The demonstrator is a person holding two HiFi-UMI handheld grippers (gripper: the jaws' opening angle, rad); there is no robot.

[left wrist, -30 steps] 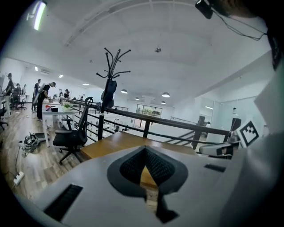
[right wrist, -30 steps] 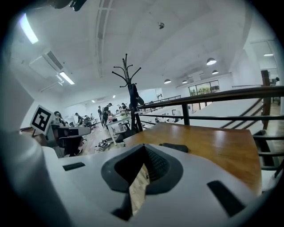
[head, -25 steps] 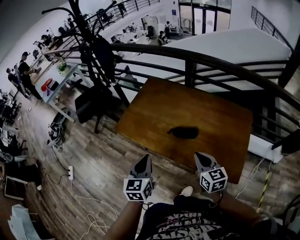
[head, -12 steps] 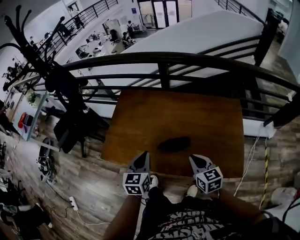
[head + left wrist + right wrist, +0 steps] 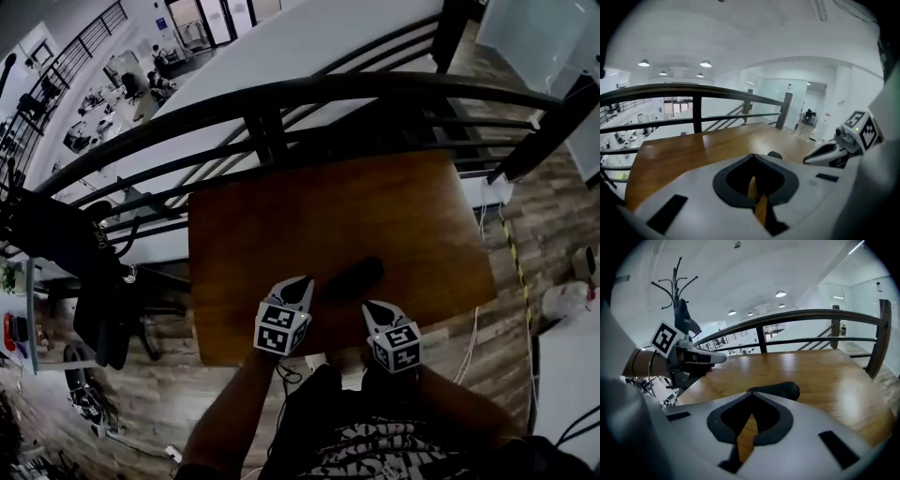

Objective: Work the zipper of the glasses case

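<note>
The person wears a top with a black and white squiggly pattern [image 5: 375,450] and dark trousers [image 5: 311,411]. The left tool [image 5: 300,283] and the right tool [image 5: 373,307] look the same: smooth, pale grey shells that end in two pointed tips. Seen close up, each shell has a dark, drop-shaped rim [image 5: 723,182] and small black slots [image 5: 668,213]. The left cube [image 5: 280,329] and the right cube [image 5: 395,347] are white with black square marks.

glasses case [image 5: 352,278] on table [image 5: 272,216] (front half) | railing [image 5: 281,92] behind table
</note>
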